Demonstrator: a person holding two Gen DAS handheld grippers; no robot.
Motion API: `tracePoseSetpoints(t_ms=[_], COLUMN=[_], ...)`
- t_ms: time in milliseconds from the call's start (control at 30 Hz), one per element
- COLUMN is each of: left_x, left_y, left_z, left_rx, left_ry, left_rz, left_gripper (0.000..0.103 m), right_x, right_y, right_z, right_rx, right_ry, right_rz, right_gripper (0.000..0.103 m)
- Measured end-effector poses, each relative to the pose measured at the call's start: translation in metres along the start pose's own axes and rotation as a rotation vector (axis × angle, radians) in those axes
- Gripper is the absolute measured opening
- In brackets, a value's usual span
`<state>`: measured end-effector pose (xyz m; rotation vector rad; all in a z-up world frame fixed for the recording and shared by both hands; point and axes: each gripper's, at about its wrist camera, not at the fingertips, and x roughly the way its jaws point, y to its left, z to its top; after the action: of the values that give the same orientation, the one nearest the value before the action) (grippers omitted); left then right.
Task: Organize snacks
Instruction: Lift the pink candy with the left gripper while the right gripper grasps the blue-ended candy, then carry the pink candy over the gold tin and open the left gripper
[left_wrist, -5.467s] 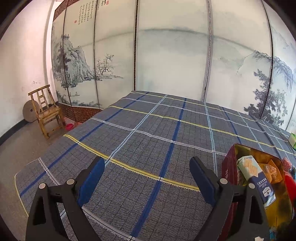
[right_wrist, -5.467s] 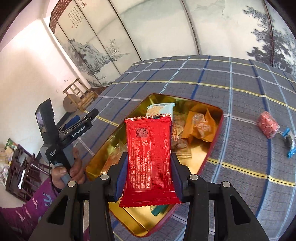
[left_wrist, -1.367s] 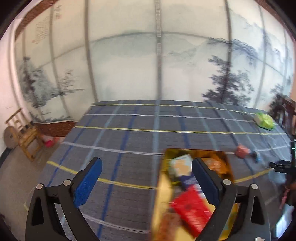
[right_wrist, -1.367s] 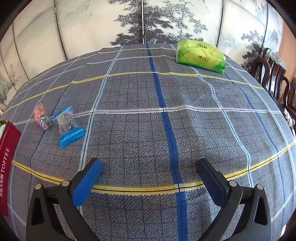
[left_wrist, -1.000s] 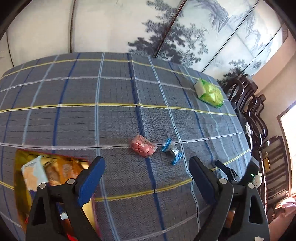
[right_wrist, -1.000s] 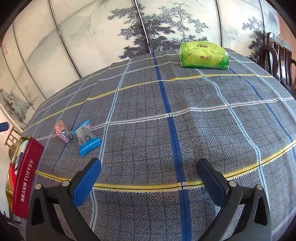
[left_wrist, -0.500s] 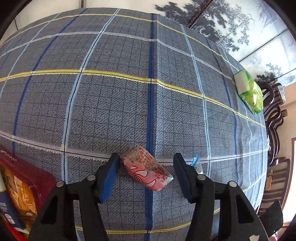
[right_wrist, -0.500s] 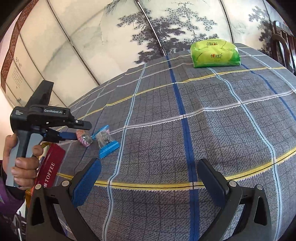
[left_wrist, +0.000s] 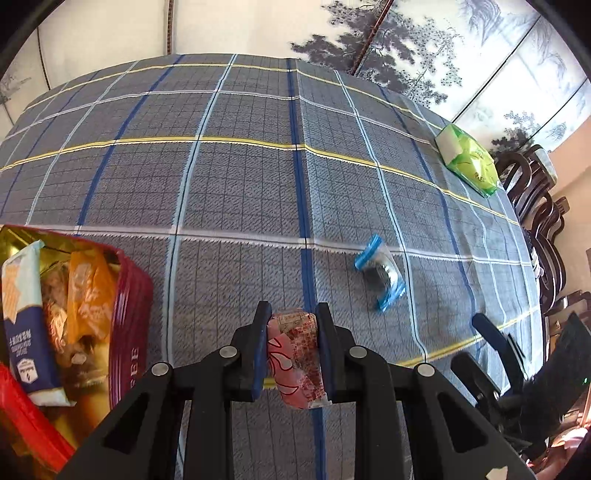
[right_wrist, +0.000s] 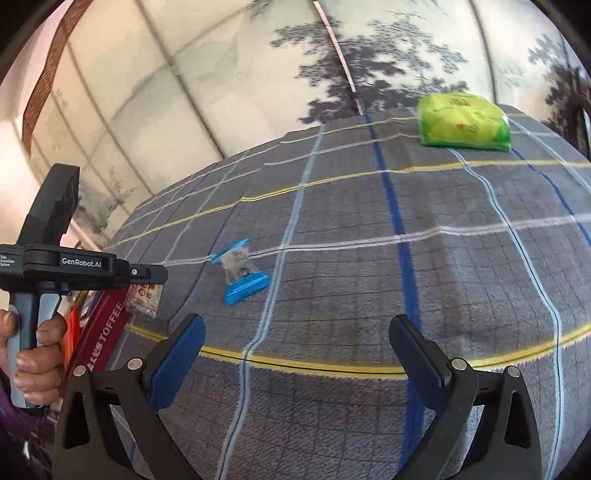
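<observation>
At the far left, the red toffee tin (left_wrist: 129, 314) is seen with its lid off, so that snacks can be dropped in. A blue-and-white packet (left_wrist: 22, 314) and an orange packet (left_wrist: 88, 291) are already packed inside it. Just to the right of the tin, the pink snack packet (left_wrist: 293, 354) is squeezed tight between the pads of the left gripper (left_wrist: 291, 332). It is held low, close to the checked tablecloth (left_wrist: 236, 184), most likely so it can be carried over to the tin. Farther right of the tin, a blue-ended candy (left_wrist: 380, 277) is left lying on the cloth, not yet picked up. The right gripper (right_wrist: 295, 350) is held above the cloth, near that candy. Its jaws are spread wide, are just starting to close, and nothing is between them. Far from the tin, at the table's back corner, a green tissue pack (left_wrist: 469, 162) is kept apart from the snacks.
</observation>
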<state>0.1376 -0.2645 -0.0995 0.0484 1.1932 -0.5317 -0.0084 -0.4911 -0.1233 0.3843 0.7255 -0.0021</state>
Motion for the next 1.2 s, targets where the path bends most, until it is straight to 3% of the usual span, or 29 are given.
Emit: tracePoseSetpoints(t_ms=[167, 267, 333, 433, 467, 500, 533, 700, 900, 1000, 1067, 1133, 1200], left_x=[-0.014, -0.017, -0.013, -0.008, -0.006, -0.004, -0.003, 0.007, 0.007, 0.003, -0.003, -0.007, -0.008], left_y=[0.009, 0.015, 0.018, 0.020, 0.020, 0.019, 0.019, 0.021, 0.013, 0.007, 0.005, 0.004, 0.003], left_z=[-0.021, -0.027, -0.030, -0.032, -0.033, -0.033, -0.034, -0.039, -0.043, -0.047, -0.049, -0.051, -0.052], left_rx=[0.001, -0.002, 0.000, 0.003, 0.006, 0.011, 0.015, 0.023, 0.073, 0.102, 0.106, 0.113, 0.120], left_ry=[0.015, 0.019, 0.039, 0.057, 0.060, 0.062, 0.062, 0.065, 0.036, 0.005, -0.026, -0.053, -0.060], left_rz=[-0.053, -0.059, -0.065, -0.055, -0.055, -0.051, -0.045, -0.024, 0.018, 0.053, 0.080, 0.083, 0.094], left_gripper=[0.021, 0.021, 0.021, 0.021, 0.021, 0.021, 0.021, 0.021, 0.023, 0.036, 0.055, 0.063, 0.064], right_x=[0.037, 0.064, 0.076, 0.090, 0.091, 0.092, 0.093, 0.085, 0.052, 0.037, 0.025, 0.020, 0.017], right_y=[0.029, 0.038, 0.050, 0.061, 0.062, 0.062, 0.062, 0.065, 0.058, 0.052, 0.047, 0.042, 0.037], right_z=[0.021, 0.031, 0.036, 0.039, 0.042, 0.044, 0.047, 0.038, 0.016, 0.004, -0.002, -0.007, -0.007], right_rx=[-0.166, -0.188, -0.241, -0.296, -0.306, -0.307, -0.301, -0.325, -0.253, -0.216, -0.187, -0.159, -0.137], right_ry=[0.100, 0.145, 0.151, 0.163, 0.160, 0.164, 0.173, 0.145, 0.091, 0.082, 0.059, 0.060, 0.053], right_rz=[0.019, 0.040, 0.006, -0.038, -0.058, -0.067, -0.062, -0.085, -0.069, -0.071, -0.081, -0.086, -0.089], right_gripper=[0.077, 0.077, 0.077, 0.067, 0.052, 0.029, 0.025, 0.024, 0.024, 0.024, 0.024, 0.024, 0.024])
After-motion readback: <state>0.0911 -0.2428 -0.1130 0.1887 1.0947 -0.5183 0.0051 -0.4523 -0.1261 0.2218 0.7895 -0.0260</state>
